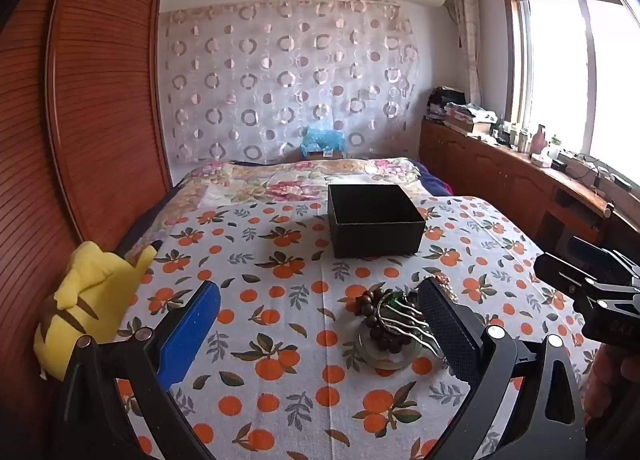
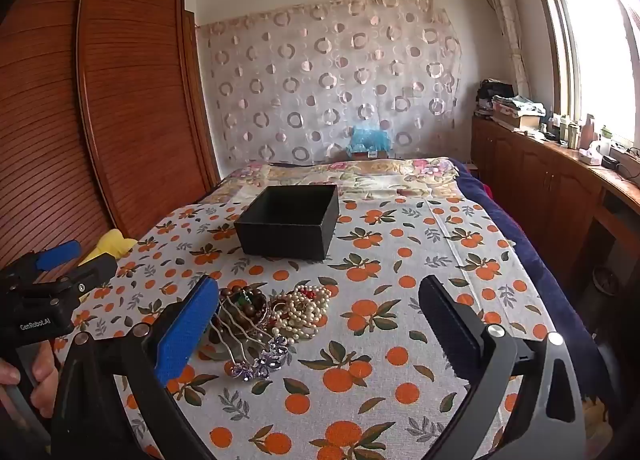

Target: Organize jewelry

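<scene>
A pile of jewelry lies on the orange-print cloth: a dark bead bracelet (image 1: 374,314), a silver wavy hair comb (image 1: 404,320) on a pale green bangle (image 1: 386,360). In the right wrist view the pile shows a pearl strand (image 2: 306,310), the comb (image 2: 240,330) and a purple crystal piece (image 2: 262,360). An open black box (image 1: 374,220) (image 2: 290,222) stands behind it; I see nothing inside. My left gripper (image 1: 320,328) is open, the pile by its right finger. My right gripper (image 2: 316,324) is open, the pile by its left finger.
A yellow plush toy (image 1: 88,300) lies at the cloth's left edge. A wooden wardrobe (image 1: 80,120) stands on the left. A cluttered wooden counter (image 1: 520,164) runs along the right under the window. A floral quilt (image 1: 296,184) lies behind the box.
</scene>
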`<state>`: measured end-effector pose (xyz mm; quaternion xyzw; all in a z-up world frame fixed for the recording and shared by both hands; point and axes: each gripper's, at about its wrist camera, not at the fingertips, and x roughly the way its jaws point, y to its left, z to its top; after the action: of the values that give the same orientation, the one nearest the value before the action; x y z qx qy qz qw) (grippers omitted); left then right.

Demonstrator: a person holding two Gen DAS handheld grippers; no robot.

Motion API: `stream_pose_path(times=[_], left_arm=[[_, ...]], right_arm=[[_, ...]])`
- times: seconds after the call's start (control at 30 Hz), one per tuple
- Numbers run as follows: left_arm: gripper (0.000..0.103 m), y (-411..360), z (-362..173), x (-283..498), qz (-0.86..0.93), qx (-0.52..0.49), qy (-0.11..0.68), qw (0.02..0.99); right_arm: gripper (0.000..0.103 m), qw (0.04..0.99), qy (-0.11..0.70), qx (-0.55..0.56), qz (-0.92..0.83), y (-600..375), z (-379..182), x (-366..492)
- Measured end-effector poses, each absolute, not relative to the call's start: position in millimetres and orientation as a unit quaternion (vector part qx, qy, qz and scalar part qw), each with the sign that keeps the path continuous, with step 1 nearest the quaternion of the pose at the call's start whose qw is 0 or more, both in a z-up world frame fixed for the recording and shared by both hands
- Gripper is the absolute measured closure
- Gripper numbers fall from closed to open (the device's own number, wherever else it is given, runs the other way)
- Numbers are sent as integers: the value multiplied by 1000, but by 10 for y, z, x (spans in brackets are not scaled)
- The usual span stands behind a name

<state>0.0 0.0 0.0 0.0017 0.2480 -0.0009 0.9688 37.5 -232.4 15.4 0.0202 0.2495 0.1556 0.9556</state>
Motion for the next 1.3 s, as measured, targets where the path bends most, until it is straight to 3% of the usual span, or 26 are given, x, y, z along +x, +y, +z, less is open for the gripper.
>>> stream_pose_path(times=[1.3], left_arm=[[7,-1,-2,0,-2,-1,244,970]], right_arm=[[2,955,248,21,160,-2260,149,367]])
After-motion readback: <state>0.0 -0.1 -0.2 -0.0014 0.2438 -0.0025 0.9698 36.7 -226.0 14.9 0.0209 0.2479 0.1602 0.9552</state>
